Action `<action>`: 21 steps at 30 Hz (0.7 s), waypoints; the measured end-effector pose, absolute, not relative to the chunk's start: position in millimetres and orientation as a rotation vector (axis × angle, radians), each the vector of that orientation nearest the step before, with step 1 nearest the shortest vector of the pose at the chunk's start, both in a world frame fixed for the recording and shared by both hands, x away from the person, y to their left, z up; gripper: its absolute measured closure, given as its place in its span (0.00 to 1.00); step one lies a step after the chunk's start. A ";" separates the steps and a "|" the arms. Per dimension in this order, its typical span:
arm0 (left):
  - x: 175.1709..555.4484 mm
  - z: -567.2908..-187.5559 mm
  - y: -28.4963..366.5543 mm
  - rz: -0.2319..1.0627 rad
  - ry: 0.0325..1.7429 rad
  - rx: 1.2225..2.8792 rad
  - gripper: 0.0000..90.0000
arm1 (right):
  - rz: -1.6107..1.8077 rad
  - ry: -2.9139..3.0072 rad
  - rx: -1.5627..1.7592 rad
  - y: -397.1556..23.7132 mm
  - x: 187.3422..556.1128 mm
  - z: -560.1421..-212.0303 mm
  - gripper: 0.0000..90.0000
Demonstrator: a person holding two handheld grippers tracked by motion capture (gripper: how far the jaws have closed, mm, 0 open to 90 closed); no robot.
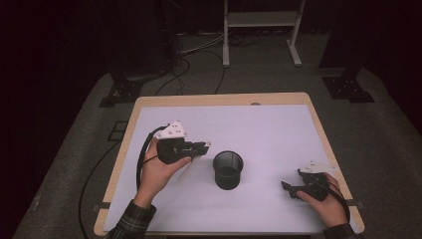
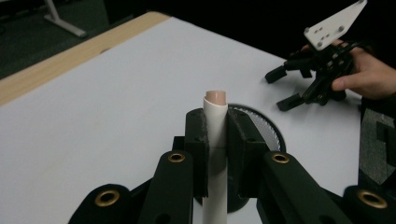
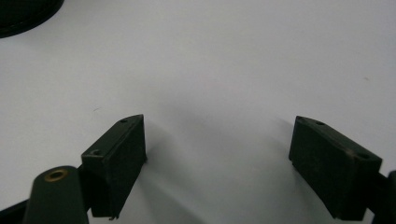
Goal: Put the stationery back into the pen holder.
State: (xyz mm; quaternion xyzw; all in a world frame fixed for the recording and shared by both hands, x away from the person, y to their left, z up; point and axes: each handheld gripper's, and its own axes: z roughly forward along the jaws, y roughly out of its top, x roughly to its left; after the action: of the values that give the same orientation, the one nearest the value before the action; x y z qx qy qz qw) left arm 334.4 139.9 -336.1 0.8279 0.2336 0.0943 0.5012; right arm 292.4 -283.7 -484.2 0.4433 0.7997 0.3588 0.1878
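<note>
A black mesh cup (image 1: 228, 170) stands upright in the middle of the white mat (image 1: 259, 129). My left gripper (image 1: 204, 146) hovers just left of the cup, shut on a slim white stick (image 1: 187, 169) with a pinkish tip. In the left gripper view the stick (image 2: 215, 135) runs up between the jaws of my left gripper (image 2: 215, 122), and the cup's rim (image 2: 266, 129) lies right behind them. My right gripper (image 1: 288, 189) rests low on the mat to the right of the cup, open and holding nothing. Bare mat lies between the jaws of my right gripper (image 3: 217, 154).
The wooden table edge (image 1: 219, 99) frames the mat. A corner of the cup (image 3: 23, 16) shows at the top left of the right gripper view. Cables (image 1: 176, 74) and a white stand (image 1: 261, 30) sit on the floor beyond the table.
</note>
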 end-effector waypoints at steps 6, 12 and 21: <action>336.1 -326.2 129.4 0.227 0.520 1.951 0.88 | 1.009 2.251 1.247 -283.7 292.4 -484.1 0.19; 341.3 -321.6 117.9 0.219 0.482 1.929 0.88 | 1.010 2.251 1.248 -283.7 292.5 -484.1 0.19; 349.3 -321.0 99.6 0.195 0.435 1.890 0.88 | 1.012 2.250 1.250 -283.7 292.4 -484.2 0.19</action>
State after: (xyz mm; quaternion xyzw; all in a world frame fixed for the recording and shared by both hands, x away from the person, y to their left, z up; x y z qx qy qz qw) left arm 349.3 99.6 -321.0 0.8024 0.1846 0.0830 0.5614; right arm 292.4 -283.7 -484.2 0.4440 0.7993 0.3594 0.1868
